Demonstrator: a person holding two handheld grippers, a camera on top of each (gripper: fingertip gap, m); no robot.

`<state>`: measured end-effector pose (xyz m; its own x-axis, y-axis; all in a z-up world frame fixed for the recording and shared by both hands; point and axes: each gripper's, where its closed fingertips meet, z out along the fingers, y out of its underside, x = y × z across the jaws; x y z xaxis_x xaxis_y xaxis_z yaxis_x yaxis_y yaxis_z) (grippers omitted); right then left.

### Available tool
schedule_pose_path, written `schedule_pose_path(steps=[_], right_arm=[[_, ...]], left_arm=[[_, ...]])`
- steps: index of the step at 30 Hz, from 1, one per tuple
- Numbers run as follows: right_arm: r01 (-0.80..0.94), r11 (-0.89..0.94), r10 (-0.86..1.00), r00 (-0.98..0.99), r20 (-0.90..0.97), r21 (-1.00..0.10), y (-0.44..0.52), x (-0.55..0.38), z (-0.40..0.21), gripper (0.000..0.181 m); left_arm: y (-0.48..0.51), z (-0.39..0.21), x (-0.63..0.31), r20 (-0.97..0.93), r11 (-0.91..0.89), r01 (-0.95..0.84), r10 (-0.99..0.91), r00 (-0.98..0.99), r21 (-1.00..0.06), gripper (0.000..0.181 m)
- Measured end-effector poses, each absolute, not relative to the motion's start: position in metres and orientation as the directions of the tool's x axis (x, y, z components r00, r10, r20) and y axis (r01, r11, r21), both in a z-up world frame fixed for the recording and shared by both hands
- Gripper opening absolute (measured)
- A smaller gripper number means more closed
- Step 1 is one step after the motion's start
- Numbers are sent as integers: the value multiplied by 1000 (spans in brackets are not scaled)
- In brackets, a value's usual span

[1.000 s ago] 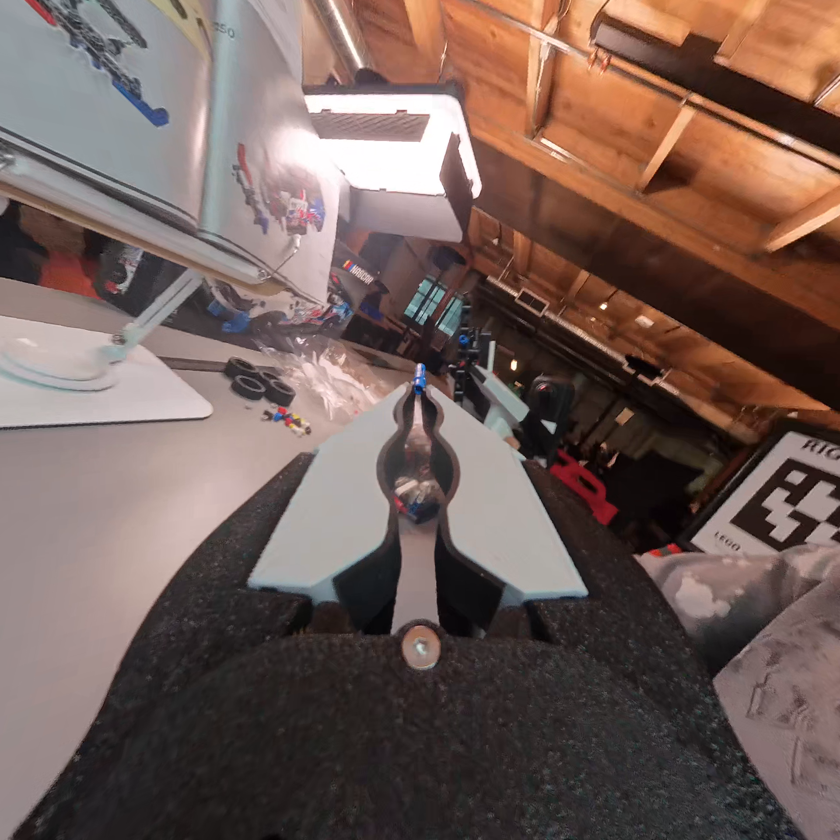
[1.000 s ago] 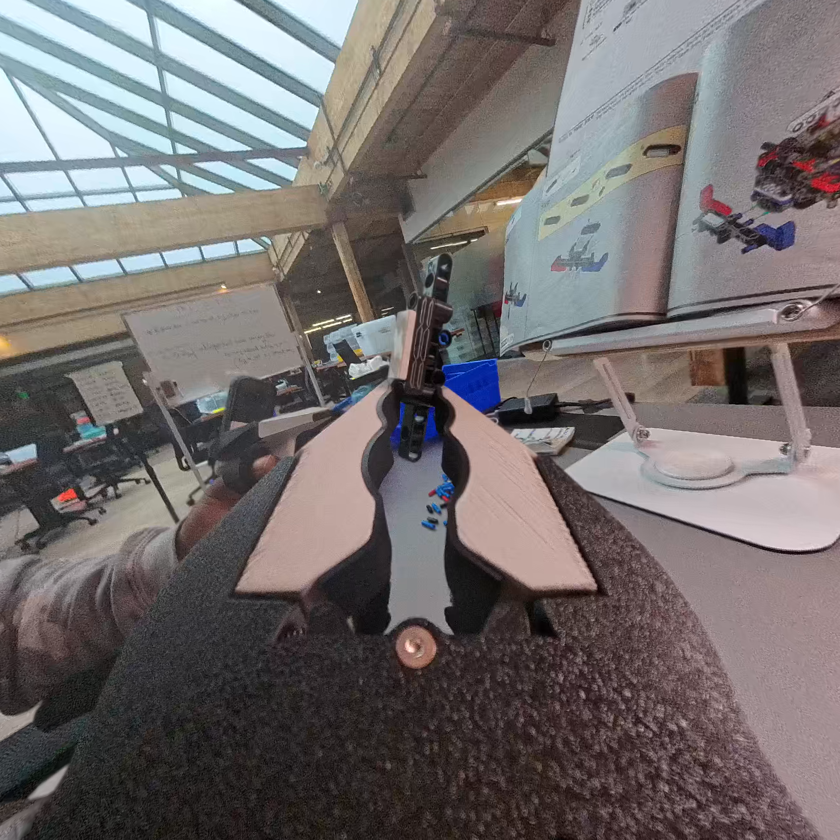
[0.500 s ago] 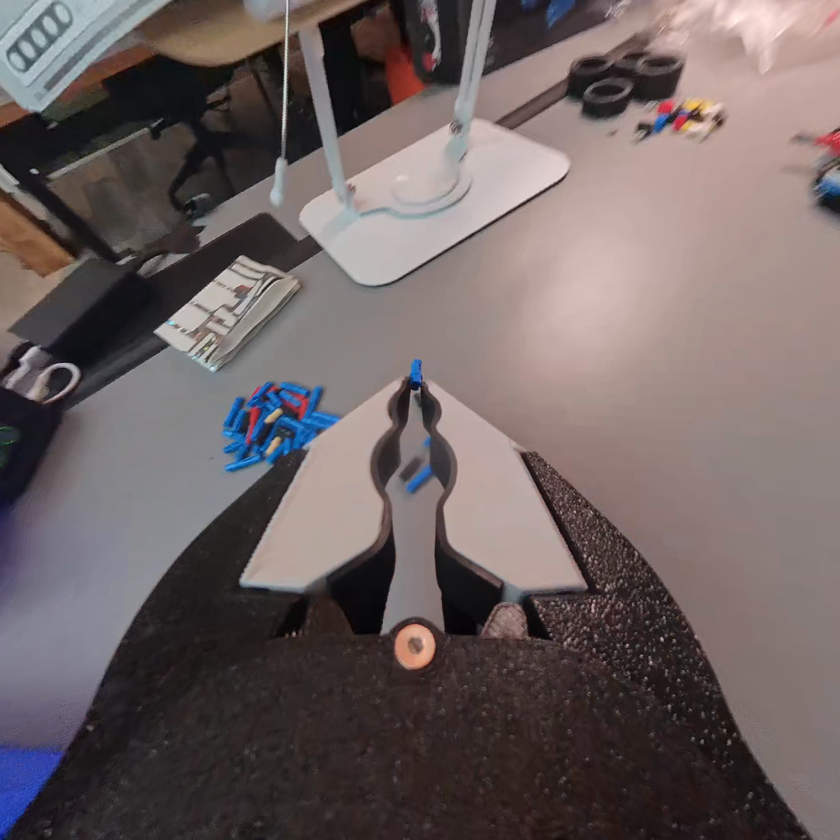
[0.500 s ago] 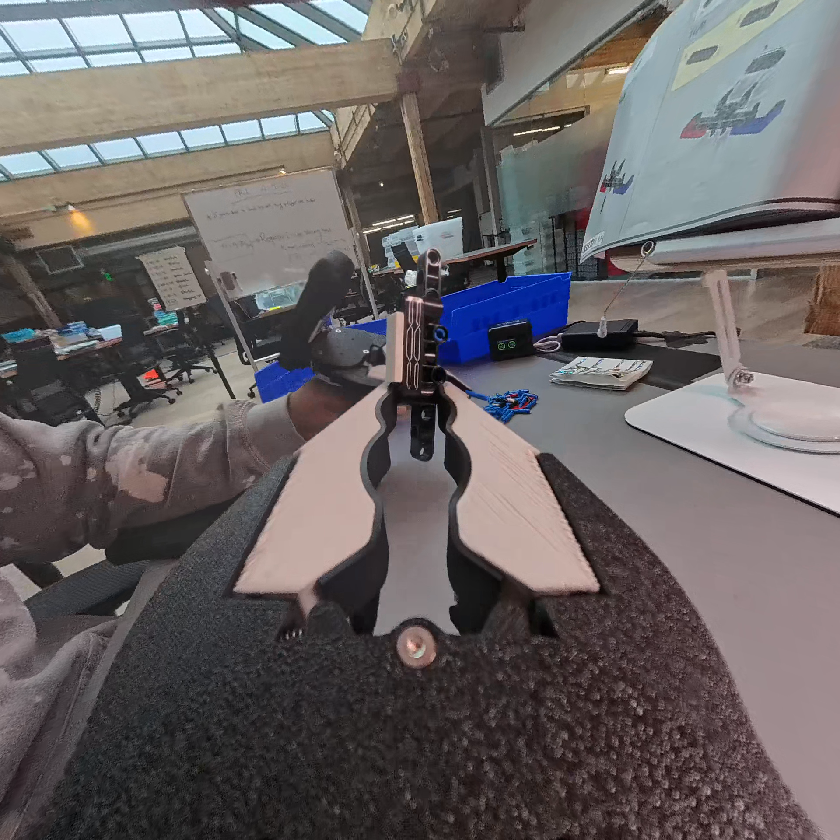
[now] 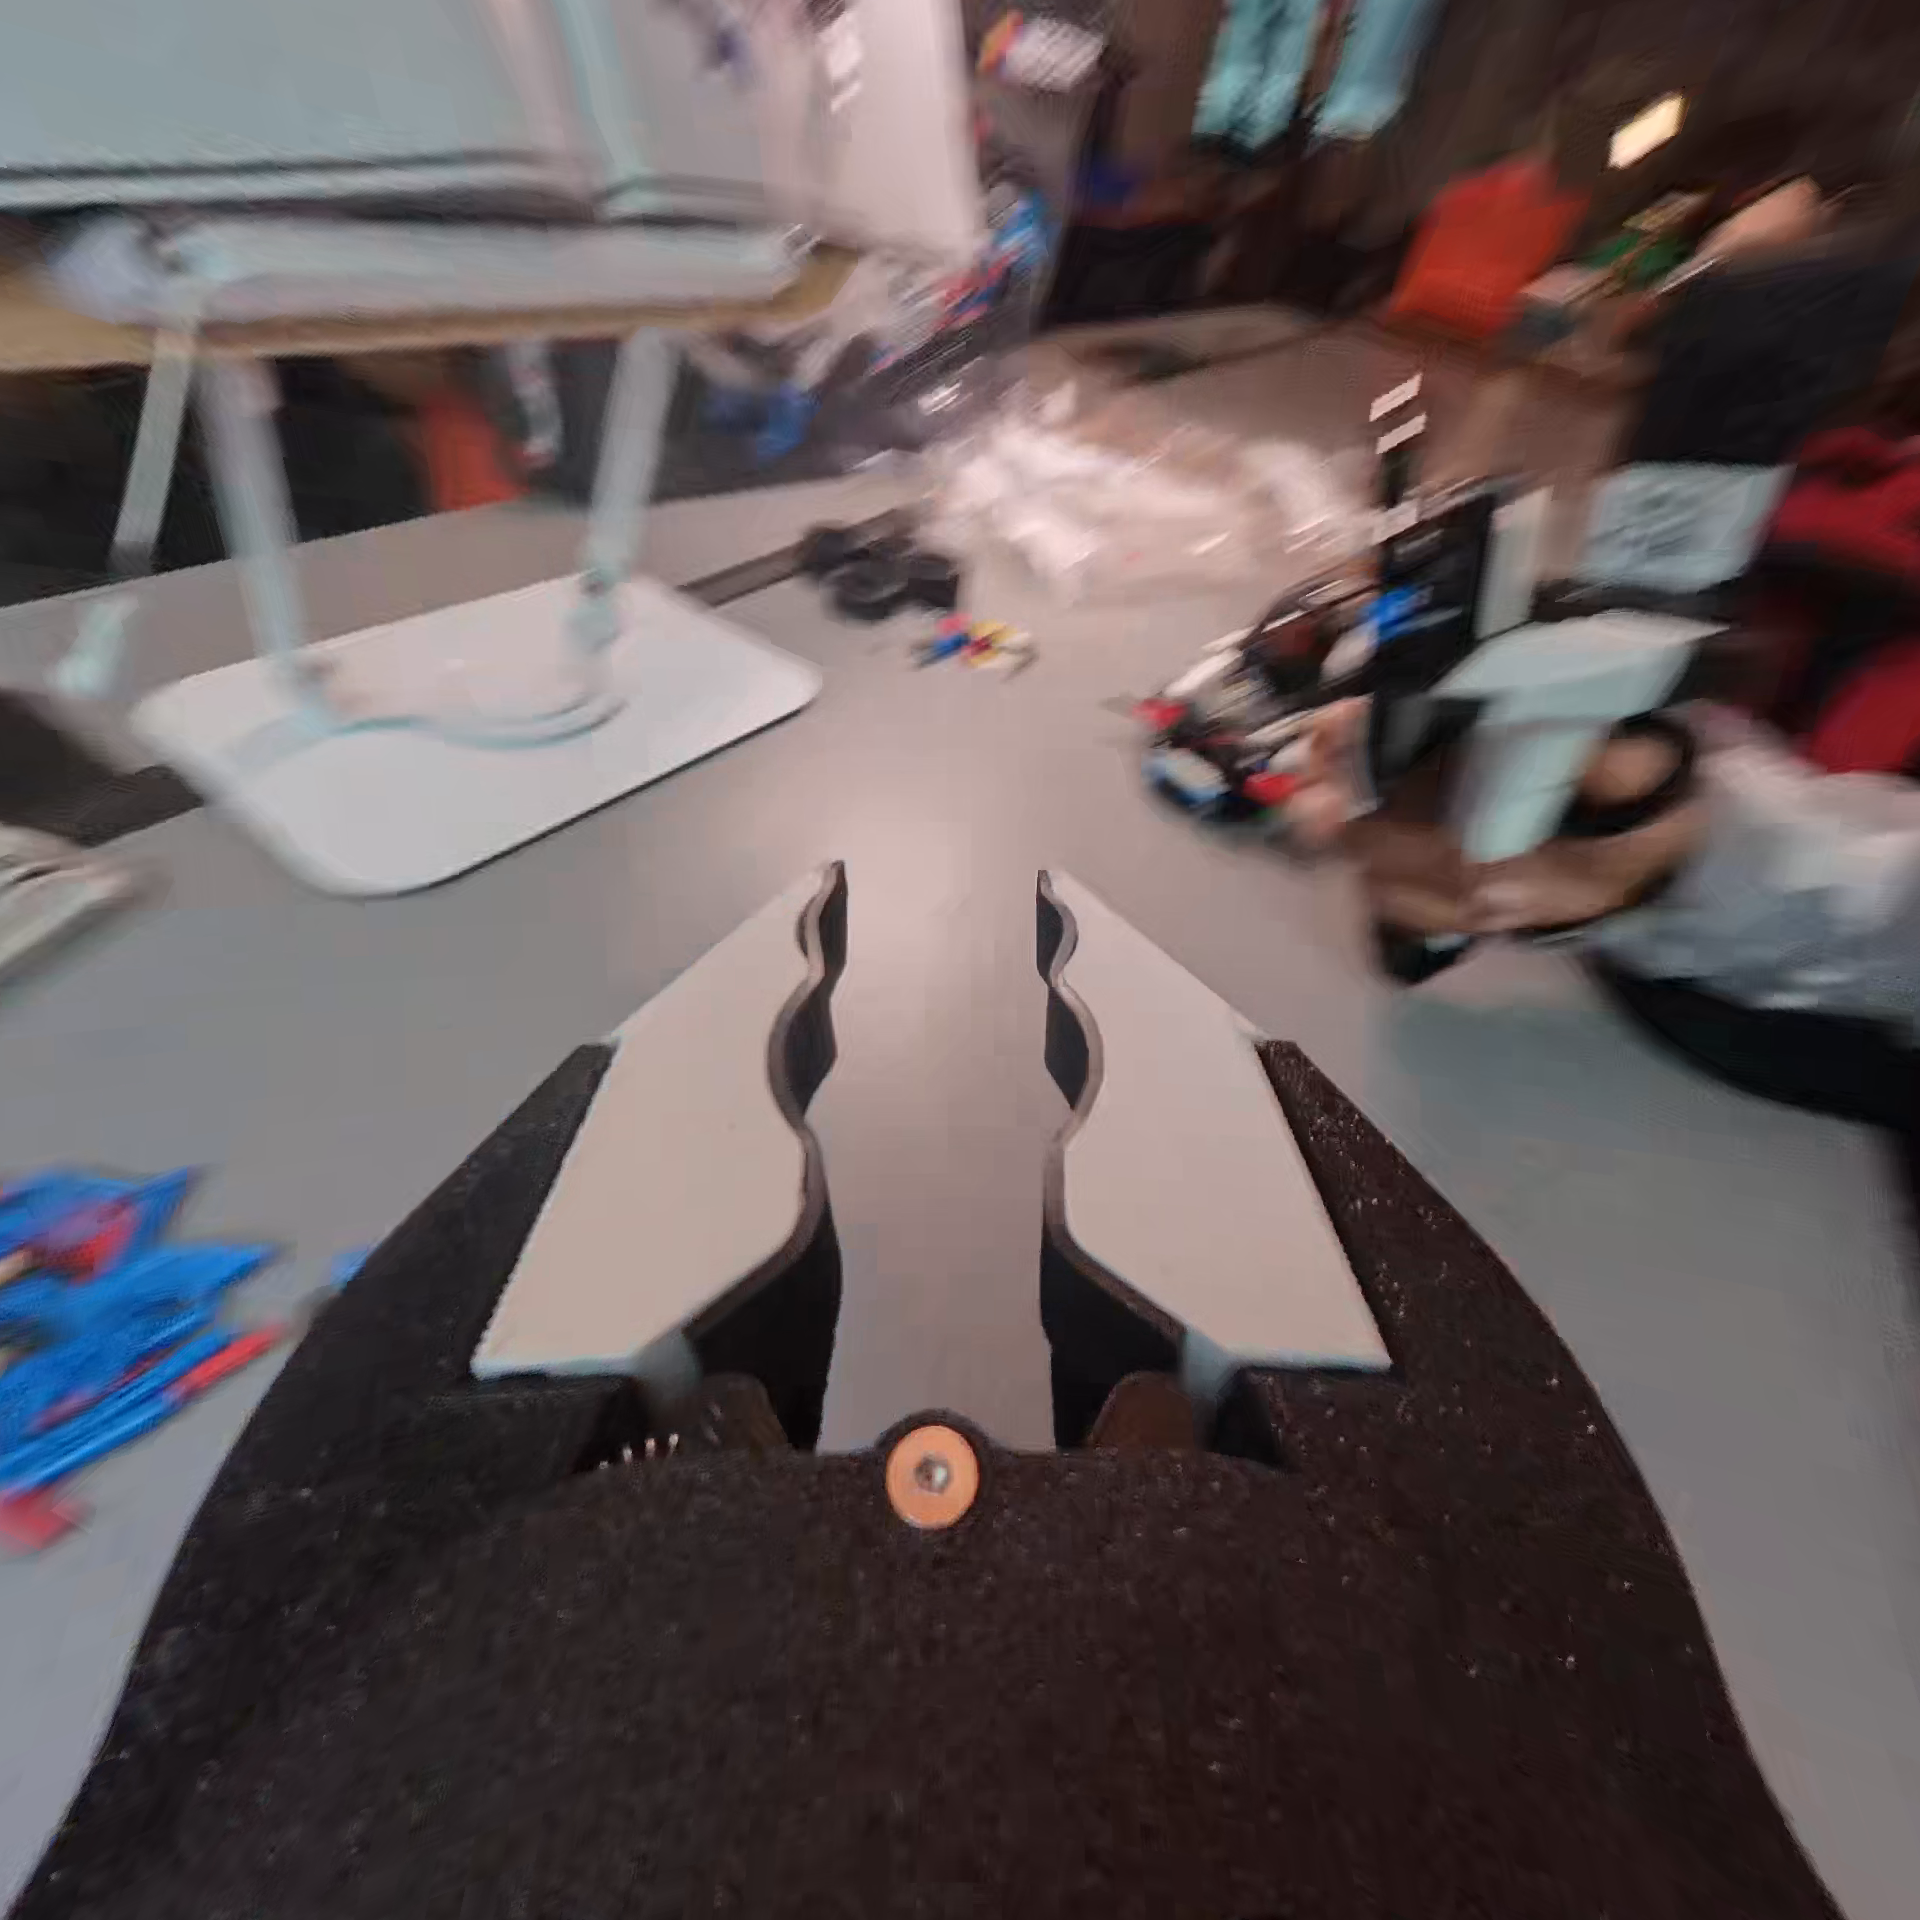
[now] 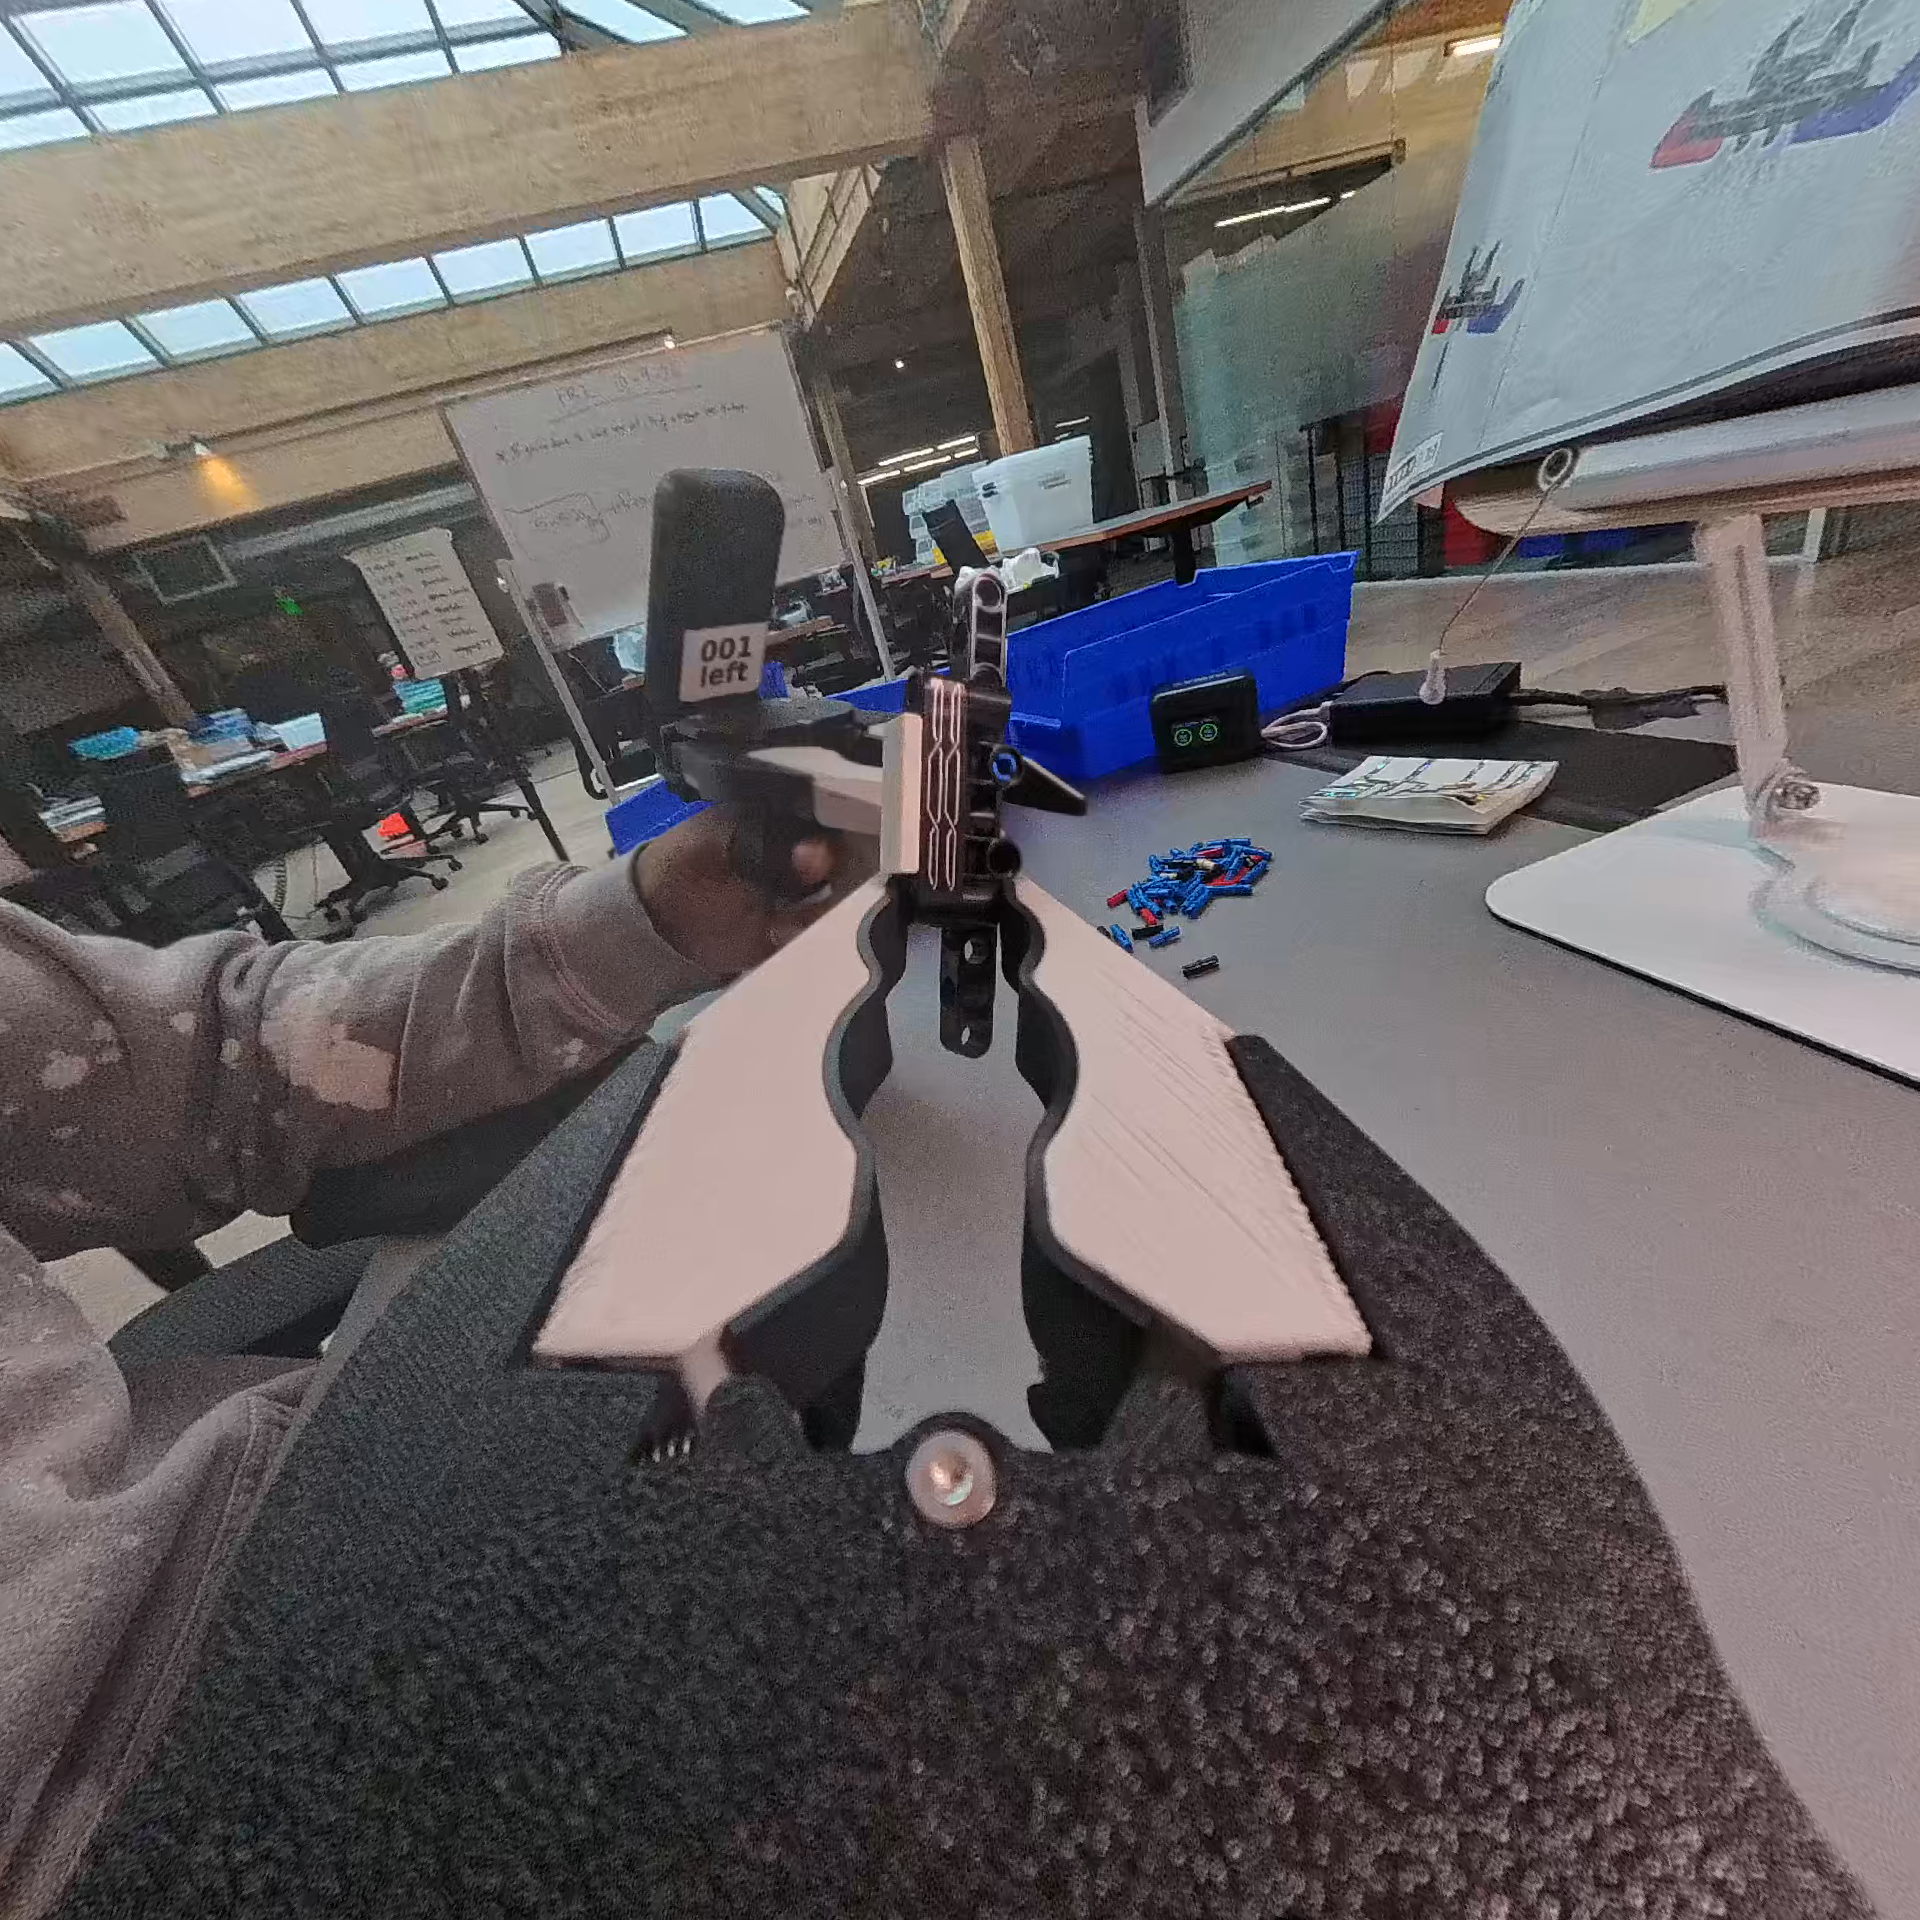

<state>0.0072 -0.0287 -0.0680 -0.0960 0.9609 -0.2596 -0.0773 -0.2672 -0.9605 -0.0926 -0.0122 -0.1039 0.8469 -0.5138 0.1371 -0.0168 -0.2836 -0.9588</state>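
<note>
My left gripper [image 5: 940,894] is open and empty, over bare grey table [image 5: 935,790]; this view is motion-blurred. A pile of small blue pins [image 5: 94,1299] lies to its left. My right gripper [image 6: 951,894] is shut on a black beam assembly [image 6: 961,810] with a blue pin in its side, held upright above the table. In the right wrist view the left gripper [image 6: 821,779], held by a hand, is close behind and left of the assembly. In the left wrist view the right gripper [image 5: 1538,717] is off to the right.
A white book stand base [image 5: 478,717] holds an open instruction book [image 6: 1683,208]. A partly built model [image 5: 1236,717], black tyres [image 5: 883,571] and small coloured pieces [image 5: 971,644] lie farther off. A blue bin [image 6: 1174,655], a folded booklet [image 6: 1434,795] and the blue pin pile [image 6: 1195,883] show too. Some 11 centimeters of space lies between my two pairs of fingers.
My left gripper was shut on a small blue pin; now it is open and empty, and has swung toward the right gripper. My right gripper keeps hold of the black assembly.
</note>
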Motion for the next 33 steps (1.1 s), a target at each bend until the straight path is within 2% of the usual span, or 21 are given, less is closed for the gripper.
schedule_pose_path(steps=[1, 3, 8, 13, 20, 22, 25, 27, 30, 33], right_arm=[[-73, -264, 962, -95, -257, -962, -29, 6, -69, 17], [-64, -254, 964, -98, -248, -965, -32, 3, -73, 17], [-38, -208, 973, -109, -203, -977, -44, -3, -78, 17], [-10, -157, 983, -103, -155, -988, -48, -6, -84, 17], [33, -103, 989, -103, -106, -994, -49, -5, -92, 17], [22, -130, 979, -155, -132, -991, -55, -3, -86, 36], [17, -154, 968, -200, -154, -988, -60, -1, -81, 47], [37, -154, 964, -214, -159, -987, -63, -1, -83, 46], [36, -130, 970, -201, -134, -991, -63, -1, -86, 26], [56, -144, 965, -213, -153, -988, -62, 0, -88, 25]], left_arm=[[-25, -83, -64, 230, -255, 84, -623, 747, -963, 33], [-41, -59, -30, 348, -264, 226, -724, 596, -938, 30], [-46, -66, -3, 372, -306, 212, -751, 545, -928, 13], [-44, -69, -6, 462, -357, 297, -733, 499, -886, 3], [-45, -75, -6, 405, -337, 224, -737, 541, -914, 3], [-47, -75, -6, 373, -319, 197, -745, 553, -927, 2], [-52, -78, -3, 353, -320, 158, -761, 545, -934, 2], [-54, -81, 1, 332, -316, 127, -769, 546, -940, 2], [-57, -84, 7, 329, -325, 104, -780, 532, -940, 3], [-58, -87, 7, 322, -329, 86, -775, 544, -940, 3]])
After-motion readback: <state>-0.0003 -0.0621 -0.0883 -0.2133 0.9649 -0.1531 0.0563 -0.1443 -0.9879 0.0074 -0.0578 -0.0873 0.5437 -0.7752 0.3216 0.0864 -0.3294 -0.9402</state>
